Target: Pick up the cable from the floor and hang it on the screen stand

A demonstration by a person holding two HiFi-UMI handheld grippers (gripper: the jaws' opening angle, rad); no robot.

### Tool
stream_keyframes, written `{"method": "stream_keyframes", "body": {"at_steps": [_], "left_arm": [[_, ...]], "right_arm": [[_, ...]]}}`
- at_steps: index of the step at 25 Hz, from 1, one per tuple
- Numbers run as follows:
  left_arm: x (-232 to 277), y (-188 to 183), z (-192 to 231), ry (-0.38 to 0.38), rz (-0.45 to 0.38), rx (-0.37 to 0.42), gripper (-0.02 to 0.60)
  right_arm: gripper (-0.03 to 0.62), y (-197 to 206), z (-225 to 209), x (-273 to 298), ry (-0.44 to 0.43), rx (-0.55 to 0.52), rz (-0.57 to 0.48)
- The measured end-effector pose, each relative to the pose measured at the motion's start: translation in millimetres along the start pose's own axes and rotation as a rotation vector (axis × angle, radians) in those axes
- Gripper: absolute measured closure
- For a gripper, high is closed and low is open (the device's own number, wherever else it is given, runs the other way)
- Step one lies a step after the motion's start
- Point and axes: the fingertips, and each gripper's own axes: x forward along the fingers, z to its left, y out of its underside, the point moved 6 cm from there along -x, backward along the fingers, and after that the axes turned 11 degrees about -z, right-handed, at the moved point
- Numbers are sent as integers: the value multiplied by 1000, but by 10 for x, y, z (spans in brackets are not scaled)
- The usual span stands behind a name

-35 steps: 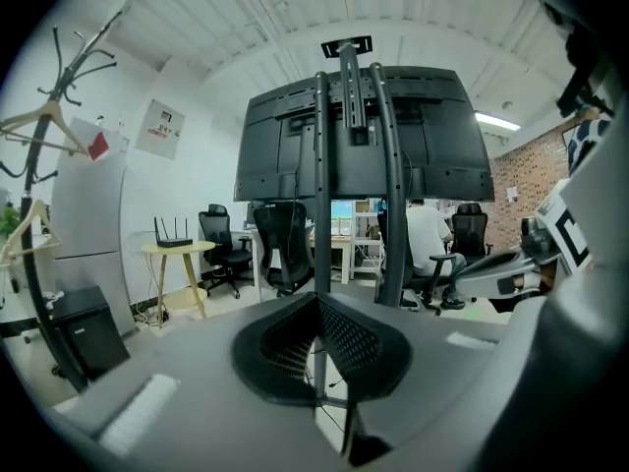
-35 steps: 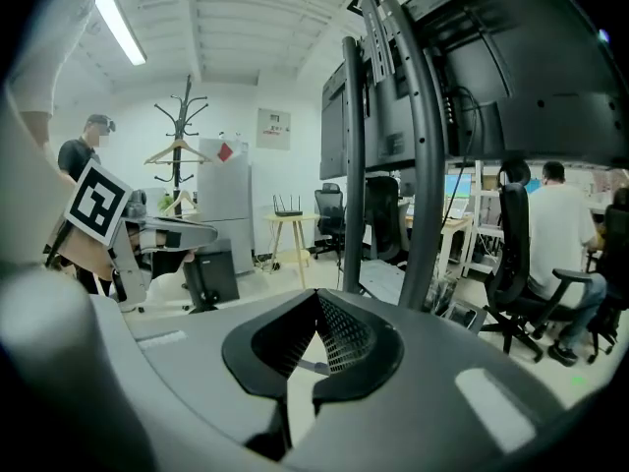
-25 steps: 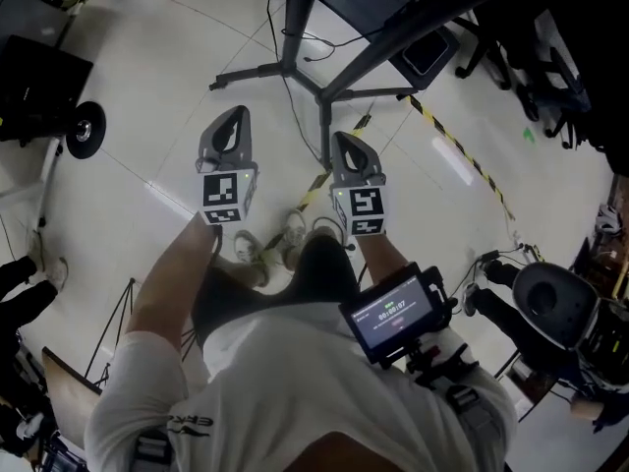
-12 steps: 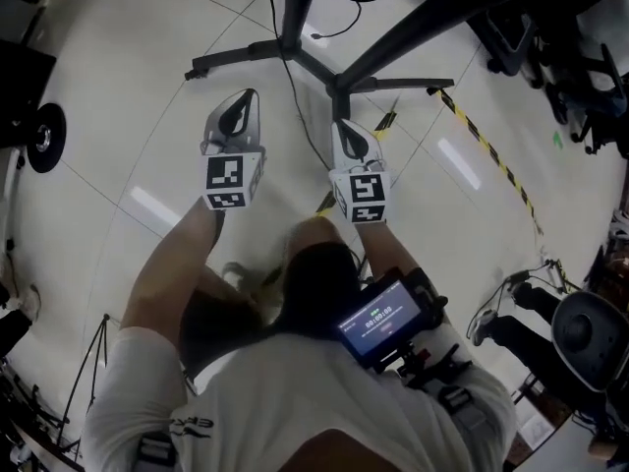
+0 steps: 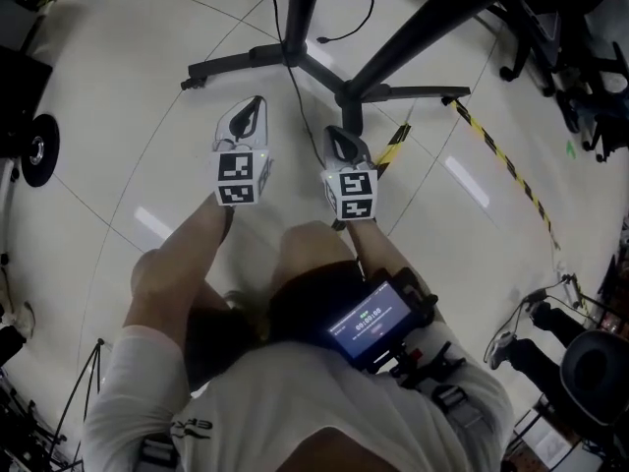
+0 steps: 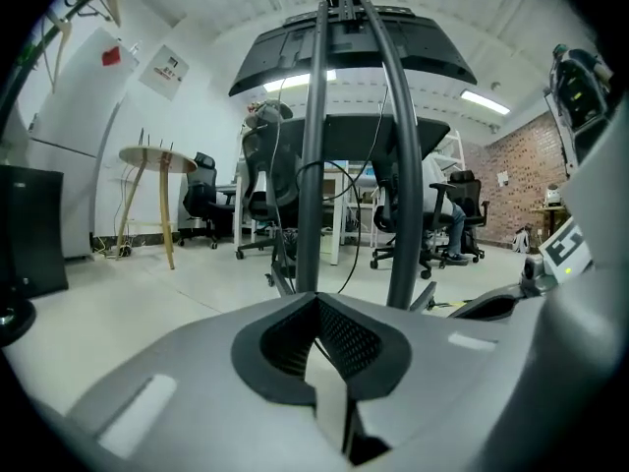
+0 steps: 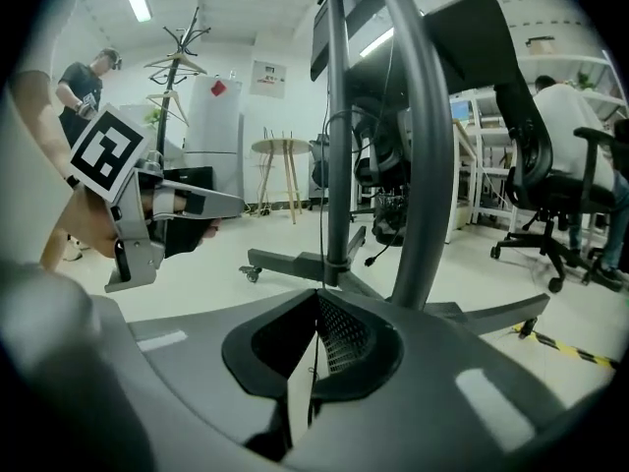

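Clearly empty — left gripper [image 5: 252,107], right gripper [image 5: 336,133], closed

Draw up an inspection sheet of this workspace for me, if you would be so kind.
Surface: pale glossy floor, with yellow-black tape across it.
Job's things: black screen stand, legs splayed; thin black cable trails past its base across the floor, not yet picked up.
Clutter: black wheel at the left edge.
Grippers: left gripper and right gripper both shut, empty, side by side before the stand base.
Cables: second lead, with a plug, ends near the stand base.
Surroundings: office chairs, round table.
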Motion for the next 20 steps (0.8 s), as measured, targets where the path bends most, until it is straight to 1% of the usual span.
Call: {"method": "stream_keyframes", "body": {"at_steps": [5,8,12,15,20], "left_arm": [[-112,233,-19,4,38,14,580],[-202,335,0,3,56,12,580],[-293,472,26,15,77,12,580],[-367,574,24,26,98,10,580],[-515,739,130,3,133,-2,580]], "right_arm": [[579,442,130,160,-2,25,86],[556,707,181,286,3,29,148],[520,920,222,490,9,9,196],[500,1078,189,589,30,0,238],[484,1332,130,700,54,-15,320]]}}
